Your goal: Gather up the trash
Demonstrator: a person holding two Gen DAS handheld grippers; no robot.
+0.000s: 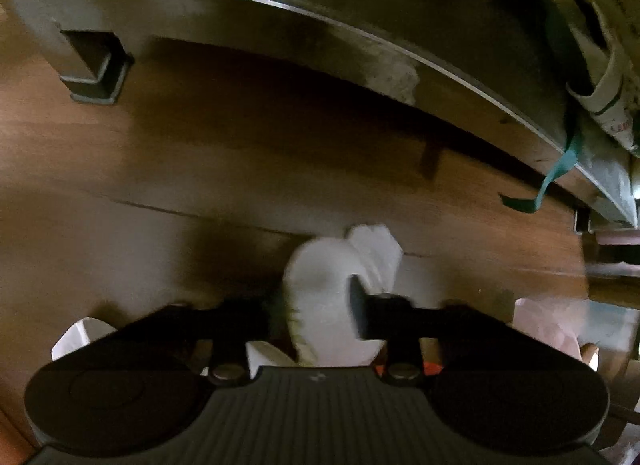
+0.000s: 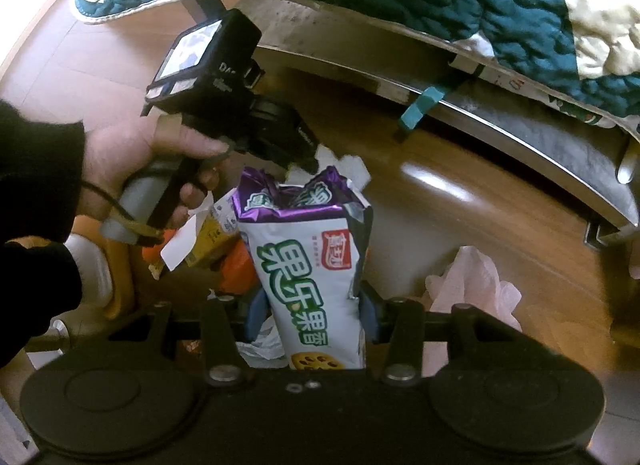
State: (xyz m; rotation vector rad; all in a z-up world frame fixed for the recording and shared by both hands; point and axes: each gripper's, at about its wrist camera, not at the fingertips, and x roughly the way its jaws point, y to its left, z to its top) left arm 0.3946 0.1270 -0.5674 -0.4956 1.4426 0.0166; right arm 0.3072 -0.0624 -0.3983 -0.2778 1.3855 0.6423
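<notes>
The right gripper (image 2: 316, 317) clamps a purple-and-white snack bag (image 2: 312, 265) upright over a heap of wrappers. The left gripper (image 1: 316, 317) pinches crumpled white paper (image 1: 332, 285) above the wooden floor (image 1: 160, 169), likely bound for that same pile.

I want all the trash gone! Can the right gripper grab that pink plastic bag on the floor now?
Probably not yet. The right gripper is already shut on the snack bag, so its fingers are full. The pink plastic bag lies on the floor beside it with nothing on top, so the way looks free once the gripper lets go.
</notes>
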